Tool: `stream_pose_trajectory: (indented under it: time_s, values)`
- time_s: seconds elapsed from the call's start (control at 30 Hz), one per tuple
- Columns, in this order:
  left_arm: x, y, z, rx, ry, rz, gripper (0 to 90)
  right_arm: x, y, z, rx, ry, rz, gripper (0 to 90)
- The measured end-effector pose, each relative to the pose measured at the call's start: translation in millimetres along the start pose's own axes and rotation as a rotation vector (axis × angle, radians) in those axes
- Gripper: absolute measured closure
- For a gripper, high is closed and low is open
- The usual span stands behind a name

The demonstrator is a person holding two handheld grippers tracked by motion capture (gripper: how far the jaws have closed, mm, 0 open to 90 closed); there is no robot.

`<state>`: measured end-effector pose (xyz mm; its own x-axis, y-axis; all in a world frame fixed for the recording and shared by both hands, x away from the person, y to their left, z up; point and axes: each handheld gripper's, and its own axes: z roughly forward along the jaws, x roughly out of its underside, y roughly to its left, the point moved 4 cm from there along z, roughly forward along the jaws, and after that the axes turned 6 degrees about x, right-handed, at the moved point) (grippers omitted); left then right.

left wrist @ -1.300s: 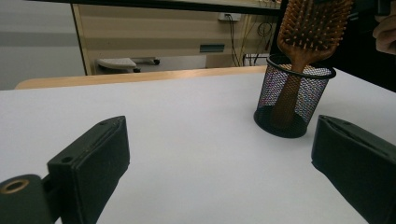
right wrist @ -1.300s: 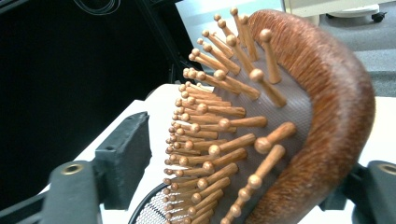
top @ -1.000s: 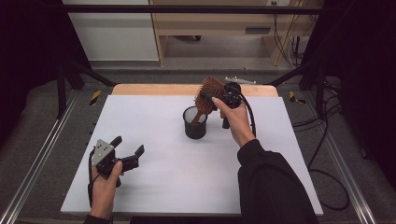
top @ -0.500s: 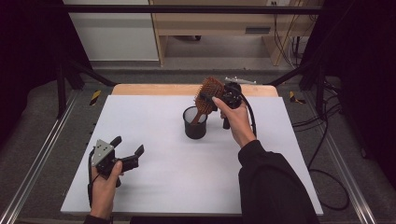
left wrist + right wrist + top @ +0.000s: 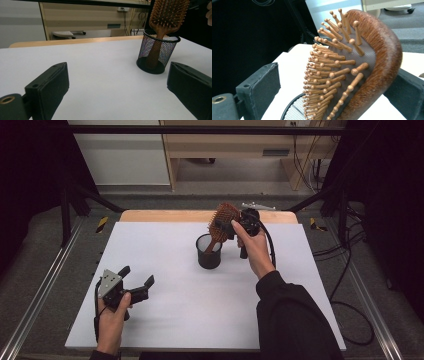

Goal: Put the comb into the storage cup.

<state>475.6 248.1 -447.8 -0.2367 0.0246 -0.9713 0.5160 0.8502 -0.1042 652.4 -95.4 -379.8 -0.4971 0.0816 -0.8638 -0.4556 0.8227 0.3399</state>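
High view: right gripper [image 5: 235,231] has just been opening off the hairbrush [image 5: 223,219], seemingly let go in the mesh cup [image 5: 208,252] near the table's far edge; left gripper [image 5: 136,279] gapes empty; next, back away cleanly.

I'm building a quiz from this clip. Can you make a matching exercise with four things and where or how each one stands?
Things:
1. hairbrush
2. mesh cup
3. left hand-held gripper
4. right hand-held gripper

States:
A. jaws open, nothing between them, near the table's front left
B. handle down in the cup, head leaning out
C. jaws just opening, brush head between them
D. black, upright mid-table

Pairs: 1-B, 2-D, 3-A, 4-C
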Motion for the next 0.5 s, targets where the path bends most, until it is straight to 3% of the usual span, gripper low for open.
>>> stream_pose_trajectory:
  time_s: [0.5]
  values:
    - [-1.2, 4.1, -3.2, -0.012, -0.018, -0.015, 3.5, -3.1, 5.1, -9.8, 0.021, -0.012, -0.045, 6.1]
